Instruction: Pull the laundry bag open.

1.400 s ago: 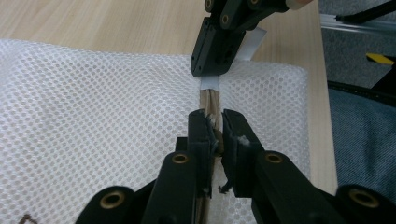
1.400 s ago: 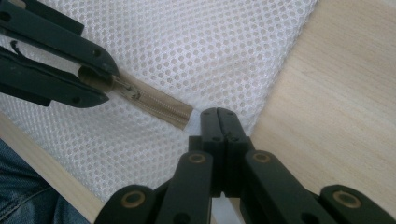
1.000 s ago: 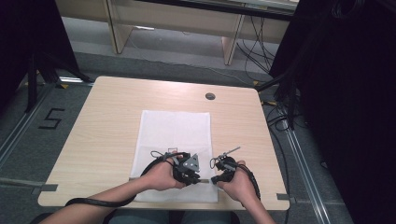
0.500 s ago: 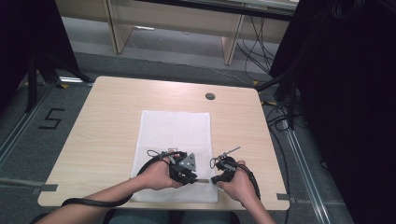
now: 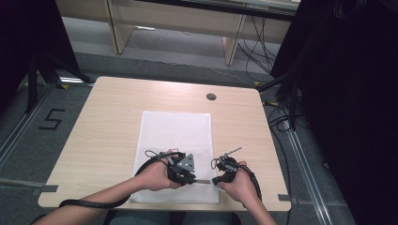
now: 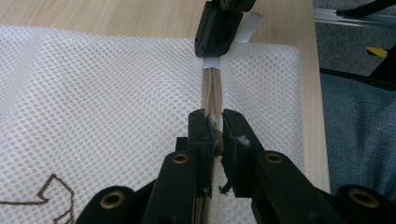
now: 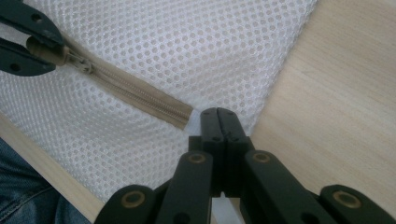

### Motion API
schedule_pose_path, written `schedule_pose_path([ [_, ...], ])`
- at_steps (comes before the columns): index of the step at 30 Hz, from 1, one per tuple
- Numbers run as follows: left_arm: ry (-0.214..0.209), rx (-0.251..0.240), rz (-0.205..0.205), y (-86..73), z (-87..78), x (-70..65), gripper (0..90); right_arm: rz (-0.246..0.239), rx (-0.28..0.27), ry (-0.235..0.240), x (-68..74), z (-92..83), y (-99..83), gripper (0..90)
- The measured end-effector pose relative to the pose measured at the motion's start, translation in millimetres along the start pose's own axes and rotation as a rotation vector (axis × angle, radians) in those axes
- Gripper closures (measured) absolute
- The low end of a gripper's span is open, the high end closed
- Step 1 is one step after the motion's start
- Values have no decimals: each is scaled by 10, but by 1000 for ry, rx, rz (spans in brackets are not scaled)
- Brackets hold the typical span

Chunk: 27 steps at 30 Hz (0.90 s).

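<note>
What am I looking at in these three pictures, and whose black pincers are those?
No robot here: a person sits at a wooden table and holds a tool in each hand, each a hand-held gripper with two black jaws and a small camera riding on it.

The wide picture comes from a fixed camera above the table. There you see the forearms, the left hand-held gripper and the right hand-held gripper, working at the near edge of a white mesh bag lying flat.

The other two pictures look along each tool's own jaws. The left one is closed on the zipper pull of the bag's tan zipper. The right one is closed on the white tab at the zipper's end, at the bag's corner. The zipper between them looks closed.
</note>
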<state>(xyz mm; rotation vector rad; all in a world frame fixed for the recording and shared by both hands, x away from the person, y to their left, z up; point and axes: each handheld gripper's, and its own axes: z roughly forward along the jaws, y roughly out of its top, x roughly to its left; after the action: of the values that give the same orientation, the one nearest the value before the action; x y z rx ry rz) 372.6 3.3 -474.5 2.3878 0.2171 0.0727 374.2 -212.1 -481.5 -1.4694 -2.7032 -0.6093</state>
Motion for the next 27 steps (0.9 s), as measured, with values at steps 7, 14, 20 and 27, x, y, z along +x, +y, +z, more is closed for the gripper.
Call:
schedule_pose_path([
  [7, 1, 0, 5, -12, 2, -3, 818, -6, -5, 1, -5, 2, 0, 900],
  [14, -2, -11, -15, -42, -20, -11, 818, -5, -1, 0, 2, -2, -1, 900],
  [20, -4, -24, -26, -78, -22, -9, 818, -1, -2, -2, 5, 1, 0, 900],
  [27, -15, -34, -32, -112, -46, 12, 818, -6, -2, -8, 12, 2, 2, 900],
])
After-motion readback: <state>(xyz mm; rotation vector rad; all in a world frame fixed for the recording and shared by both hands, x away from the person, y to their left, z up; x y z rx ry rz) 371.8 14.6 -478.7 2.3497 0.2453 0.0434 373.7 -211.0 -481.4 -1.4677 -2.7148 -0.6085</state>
